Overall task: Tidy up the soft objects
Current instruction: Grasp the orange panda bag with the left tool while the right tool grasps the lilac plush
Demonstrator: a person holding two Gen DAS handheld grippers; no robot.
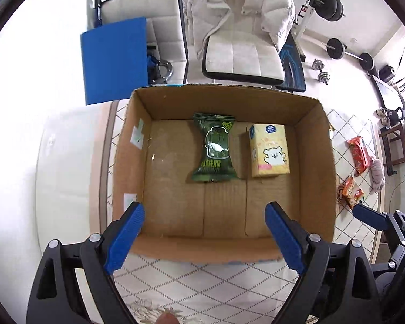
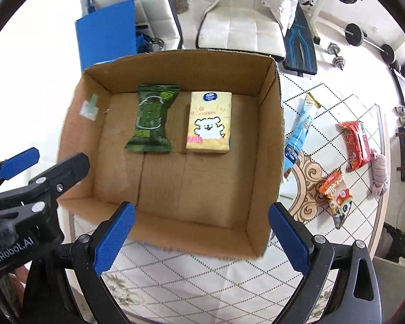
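An open cardboard box (image 1: 318,178) (image 2: 270,145) stands on the patterned table. Inside at the back lie a green snack packet (image 1: 214,149) (image 2: 151,120) and a yellow tissue pack with a white bear (image 1: 270,149) (image 2: 209,122), side by side. My left gripper (image 1: 205,229) is open and empty over the box's near edge. My right gripper (image 2: 202,232) is open and empty over the near edge too. Right of the box lie a long blue packet (image 2: 299,135), a red packet (image 2: 356,145) (image 1: 360,155), an orange packet (image 2: 336,197) (image 1: 351,191) and a pink soft bundle (image 2: 379,175) (image 1: 378,174).
The left gripper's body (image 2: 35,189) shows at the left of the right wrist view. Behind the table stand white chairs (image 1: 243,59), one with a white jacket (image 1: 240,5), and a blue board (image 1: 116,59). Barbells and dumbbells (image 1: 348,51) lie on the floor at right.
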